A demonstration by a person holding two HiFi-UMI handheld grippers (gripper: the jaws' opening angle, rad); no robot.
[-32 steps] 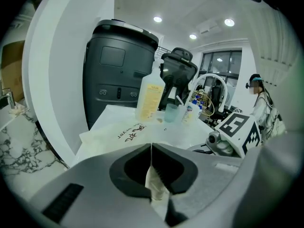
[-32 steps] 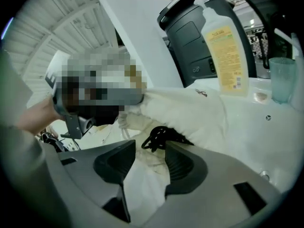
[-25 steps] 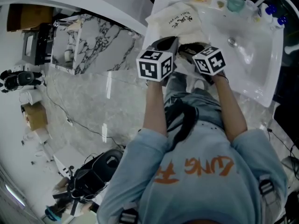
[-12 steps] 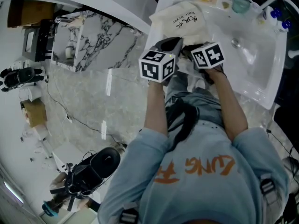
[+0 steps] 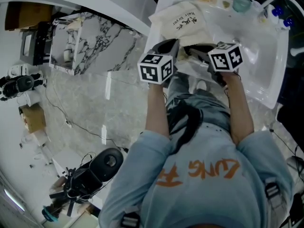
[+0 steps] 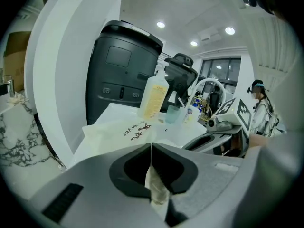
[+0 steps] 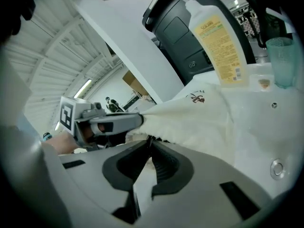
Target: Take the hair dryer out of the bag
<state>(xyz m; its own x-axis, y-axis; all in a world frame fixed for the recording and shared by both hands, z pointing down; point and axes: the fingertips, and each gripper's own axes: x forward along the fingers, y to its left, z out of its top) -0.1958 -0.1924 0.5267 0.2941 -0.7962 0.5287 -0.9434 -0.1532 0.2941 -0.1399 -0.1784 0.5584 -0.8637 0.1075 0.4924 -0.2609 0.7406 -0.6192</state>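
Upper centre of the head view, the bag (image 5: 183, 20) lies beside the sink (image 5: 266, 56). My left gripper (image 6: 151, 148) clamps its cloth edge. Right gripper (image 7: 148, 139) has just been closing and pinches cloth too. Dryer not visible to me.

"Hair Dryer" on the bag (image 5: 183, 20)

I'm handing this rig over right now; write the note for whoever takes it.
Left gripper: shut on the bag's rim cloth.
Right gripper: fingers have just been closing on the rim's other side, cloth pinched between them.
Bag lies beside the sink, mouth toward the grippers.
Done: both sides of the mouth gripped.
Left: spread it and pull out the hair dryer, which isn't visible.
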